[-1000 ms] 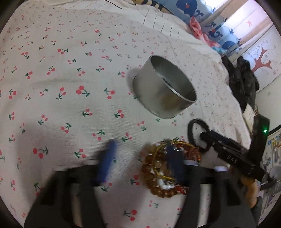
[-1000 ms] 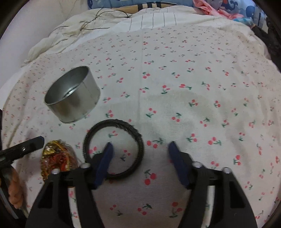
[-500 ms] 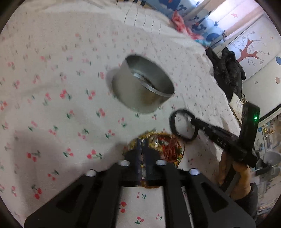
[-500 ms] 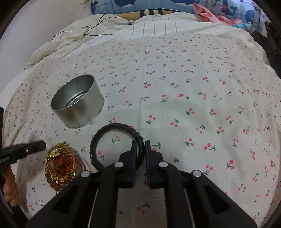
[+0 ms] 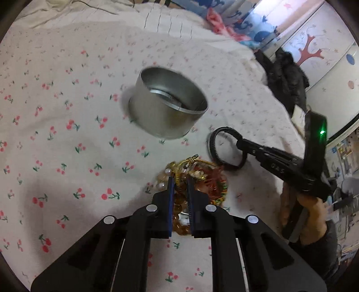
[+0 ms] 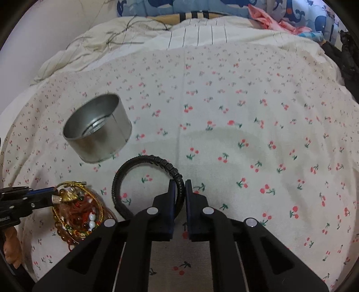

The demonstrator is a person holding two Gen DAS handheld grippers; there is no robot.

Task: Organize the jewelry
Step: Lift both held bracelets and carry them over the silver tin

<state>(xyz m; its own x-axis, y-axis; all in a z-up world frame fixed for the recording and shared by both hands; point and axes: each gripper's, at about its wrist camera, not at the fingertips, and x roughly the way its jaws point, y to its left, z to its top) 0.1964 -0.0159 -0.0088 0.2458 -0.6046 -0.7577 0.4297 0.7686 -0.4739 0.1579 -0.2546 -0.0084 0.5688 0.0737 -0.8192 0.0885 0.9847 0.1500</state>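
A round silver tin (image 5: 167,106) stands open on the cherry-print bedspread; it also shows in the right wrist view (image 6: 97,129). My left gripper (image 5: 179,183) is shut on a bundle of beaded and gold bracelets (image 5: 208,179), lifted slightly off the sheet; the bundle also shows in the right wrist view (image 6: 77,213). My right gripper (image 6: 179,187) is shut on a black braided bracelet (image 6: 143,160), which also shows in the left wrist view (image 5: 215,139). Both lie just in front of the tin.
The cherry-print bedspread (image 6: 246,112) covers a bed. Striped bedding and cables (image 6: 125,33) lie at the far edge. Dark clothes (image 5: 287,76) hang at the right. A blue whale-print pillow (image 6: 303,13) is at the back.
Both grippers have closed from open: the left on the beaded bracelet bundle, the right on the black bracelet. Both have since risen and moved slightly toward the tin.
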